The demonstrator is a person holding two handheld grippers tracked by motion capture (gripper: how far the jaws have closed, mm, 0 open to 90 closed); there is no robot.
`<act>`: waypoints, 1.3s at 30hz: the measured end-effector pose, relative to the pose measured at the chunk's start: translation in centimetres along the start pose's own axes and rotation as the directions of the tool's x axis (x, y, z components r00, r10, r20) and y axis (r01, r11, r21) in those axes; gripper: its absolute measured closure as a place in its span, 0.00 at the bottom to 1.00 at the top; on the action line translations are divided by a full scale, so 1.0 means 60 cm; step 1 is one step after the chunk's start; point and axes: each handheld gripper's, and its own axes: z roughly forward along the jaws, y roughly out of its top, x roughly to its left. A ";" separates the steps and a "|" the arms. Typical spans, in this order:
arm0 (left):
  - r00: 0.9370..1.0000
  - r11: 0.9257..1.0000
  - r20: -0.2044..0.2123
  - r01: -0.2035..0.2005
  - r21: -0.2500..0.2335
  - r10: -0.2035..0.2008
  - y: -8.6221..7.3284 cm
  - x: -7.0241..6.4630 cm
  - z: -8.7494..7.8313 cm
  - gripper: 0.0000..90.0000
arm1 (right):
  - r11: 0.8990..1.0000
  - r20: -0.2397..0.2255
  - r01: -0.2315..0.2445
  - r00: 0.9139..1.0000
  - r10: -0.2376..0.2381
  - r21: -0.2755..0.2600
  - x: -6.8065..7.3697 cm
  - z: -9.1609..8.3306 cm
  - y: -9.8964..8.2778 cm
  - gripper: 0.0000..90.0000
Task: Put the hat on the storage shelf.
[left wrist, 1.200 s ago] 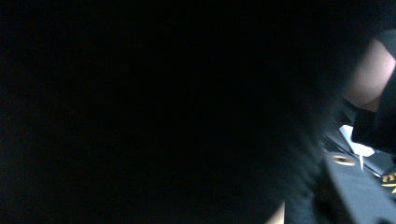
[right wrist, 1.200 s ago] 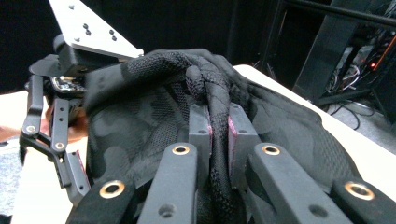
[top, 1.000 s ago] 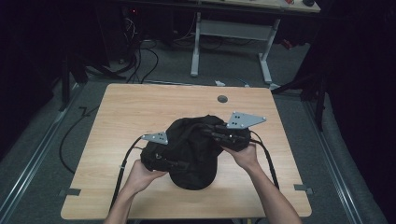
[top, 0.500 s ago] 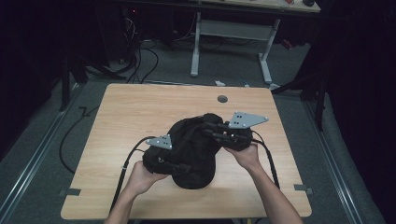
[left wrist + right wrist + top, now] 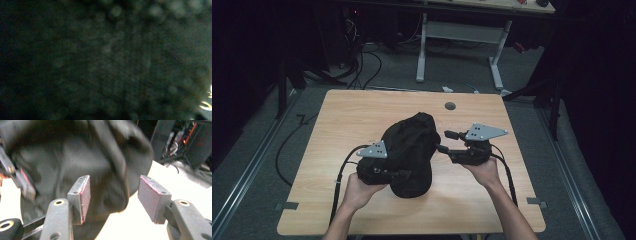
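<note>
A black fabric bag (image 5: pixel 409 150) lies crumpled in the middle of the wooden table (image 5: pixel 357 112). My left gripper (image 5: pixel 396 174) is pushed into the bag's lower left side and is shut on its fabric; in the left gripper view, dark blurred cloth (image 5: pixel 105 60) covers the lens. My right gripper (image 5: pixel 443 141) sits just right of the bag with its jaws apart. They have just been opening. In the right gripper view, my right gripper (image 5: pixel 113 195) stands open, its red-edged pads touch nothing, and the bag (image 5: pixel 75 157) bulges just beyond them.
A small dark grommet (image 5: pixel 450 106) sits in the table near its far edge. Behind the table stands a white desk frame (image 5: pixel 459 32) among floor cables (image 5: pixel 367 60). Grey tape marks (image 5: pixel 536 202) lie at the table's near corners.
My right gripper has let go of the bag's right side and its jaws now stand wide, a little off the cloth. The left gripper stays at the bag.
</note>
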 end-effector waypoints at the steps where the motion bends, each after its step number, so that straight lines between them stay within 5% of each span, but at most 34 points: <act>1: 1.000 1.000 -0.007 -0.002 -0.006 0.002 0.002 0.001 -0.002 0.85 | 1.000 0.006 -0.004 1.000 0.004 0.016 0.000 -0.001 -0.007 0.49; 5: 0.999 0.999 -0.032 -0.007 -0.037 0.006 0.009 0.001 -0.006 0.85 | 0.996 0.036 -0.024 0.999 0.021 0.087 -0.002 -0.002 -0.040 0.49; 9: 0.998 0.998 -0.059 -0.017 -0.064 0.013 0.017 -0.002 -0.004 0.84 | 0.991 0.025 -0.094 0.995 0.092 0.095 -0.006 -0.002 -0.074 0.49; 15: 0.996 0.993 -0.089 -0.038 -0.114 0.028 0.035 -0.004 -0.008 0.84 | 0.979 0.089 -0.119 0.990 0.105 0.168 0.001 0.009 -0.132 0.51; 22: 0.992 0.985 -0.123 -0.051 -0.164 0.031 0.055 -0.003 -0.009 0.84 | 0.957 0.206 -0.208 0.964 0.167 0.201 -0.008 0.009 -0.201 0.58; 29: 0.986 0.975 -0.168 -0.046 -0.219 0.008 0.077 0.012 -0.003 0.84 | 0.938 0.291 -0.259 0.938 0.188 0.229 -0.022 0.010 -0.235 0.58; 34: 0.978 0.969 -0.206 -0.077 -0.236 0.027 0.097 0.016 0.002 0.84 | 0.920 0.308 -0.273 0.934 0.183 0.281 -0.026 0.024 -0.250 0.56; 39: 0.962 0.960 -0.265 -0.135 -0.245 0.068 0.113 0.024 0.014 0.84 | 0.916 0.328 -0.270 0.929 0.168 0.296 -0.025 0.027 -0.250 0.51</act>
